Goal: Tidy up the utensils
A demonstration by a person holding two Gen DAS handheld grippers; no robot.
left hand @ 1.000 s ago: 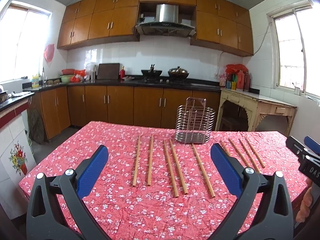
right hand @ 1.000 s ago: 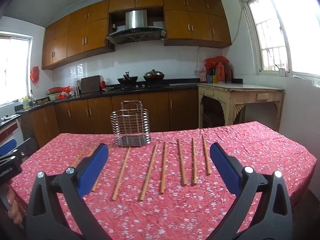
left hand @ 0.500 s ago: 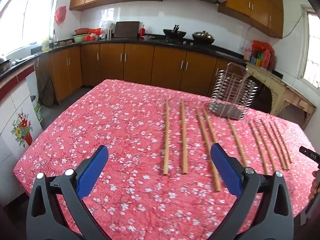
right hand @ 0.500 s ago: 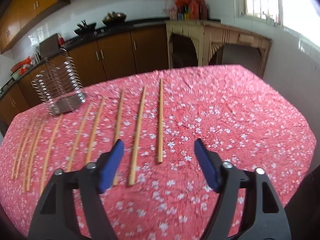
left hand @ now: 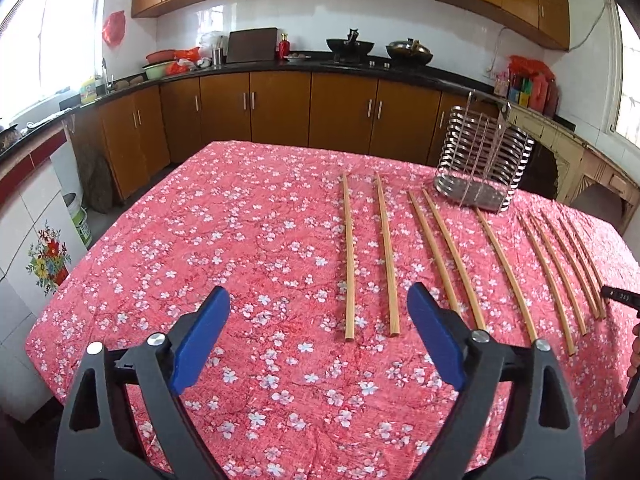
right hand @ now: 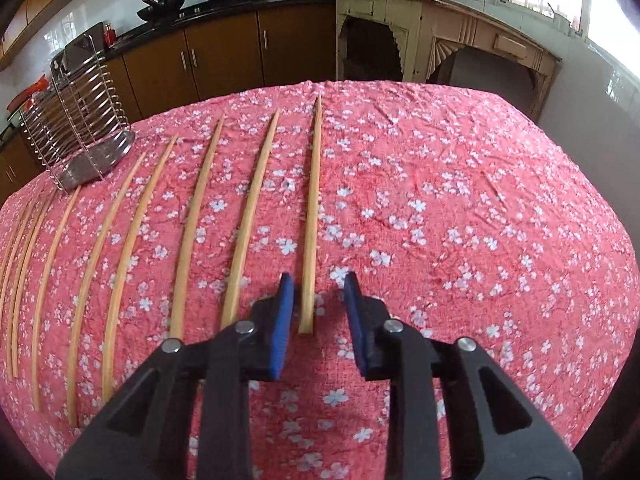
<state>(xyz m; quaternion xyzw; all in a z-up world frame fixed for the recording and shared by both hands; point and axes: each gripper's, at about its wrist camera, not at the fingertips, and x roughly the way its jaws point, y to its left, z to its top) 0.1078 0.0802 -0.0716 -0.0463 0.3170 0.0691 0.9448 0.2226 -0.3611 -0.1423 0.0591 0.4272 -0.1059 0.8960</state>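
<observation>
Several wooden chopsticks lie side by side on the red flowered tablecloth (left hand: 240, 240). A wire utensil holder (left hand: 480, 160) stands empty behind them, seen too in the right wrist view (right hand: 76, 120). My left gripper (left hand: 318, 300) hovers over the near ends of the two leftmost chopsticks (left hand: 348, 256). Its jaws are wide, closing a little, and touch nothing. My right gripper (right hand: 319, 276) is low over the cloth. Its jaws are closing around the near end of the rightmost chopstick (right hand: 312, 208), with a gap still showing beside the right pad (right hand: 360, 320).
The table's rounded edge (right hand: 600, 208) drops off on the right and near sides. A cream side table (right hand: 440, 28) stands beyond it. Brown cabinets (left hand: 280, 108) and a dark counter with a wok (left hand: 350, 45) line the far wall. The other gripper's tip (left hand: 622, 294) shows at right.
Both grippers tilted down and came closer to the chopsticks. The right jaws narrowed from wide open to either side of the rightmost chopstick. The left jaws narrowed slightly.
</observation>
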